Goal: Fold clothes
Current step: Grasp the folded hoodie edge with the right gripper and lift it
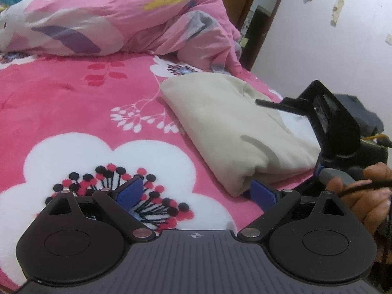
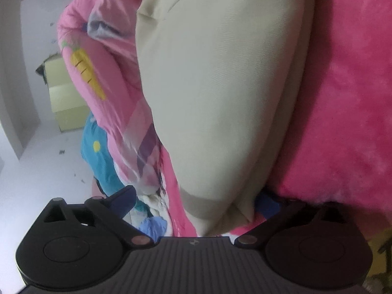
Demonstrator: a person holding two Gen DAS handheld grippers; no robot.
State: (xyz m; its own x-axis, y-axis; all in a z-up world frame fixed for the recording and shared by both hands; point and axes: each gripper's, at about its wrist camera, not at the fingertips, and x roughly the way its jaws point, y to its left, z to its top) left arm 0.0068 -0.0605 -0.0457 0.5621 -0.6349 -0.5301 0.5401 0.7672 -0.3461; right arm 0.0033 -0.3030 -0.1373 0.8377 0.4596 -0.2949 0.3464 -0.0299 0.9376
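1. The folded cream garment [image 1: 227, 127] is lying on the pink flowered blanket [image 1: 73, 103], over toward the bed's right side, with the rumpled pink quilt [image 1: 117, 22] bunched up just behind it.
2. The left gripper [image 1: 196, 193] is hovering low over the blanket with its jaws spread wide and nothing in them; its right pad is sitting just beside the garment's near corner.
3. The right gripper [image 2: 196, 203] is rolled onto its side, jaws apart, and the garment's near corner is poking between them. Can't tell if the pads are actually pinching it.
4. A hand [image 1: 367, 196] is gripping that right gripper's handle.
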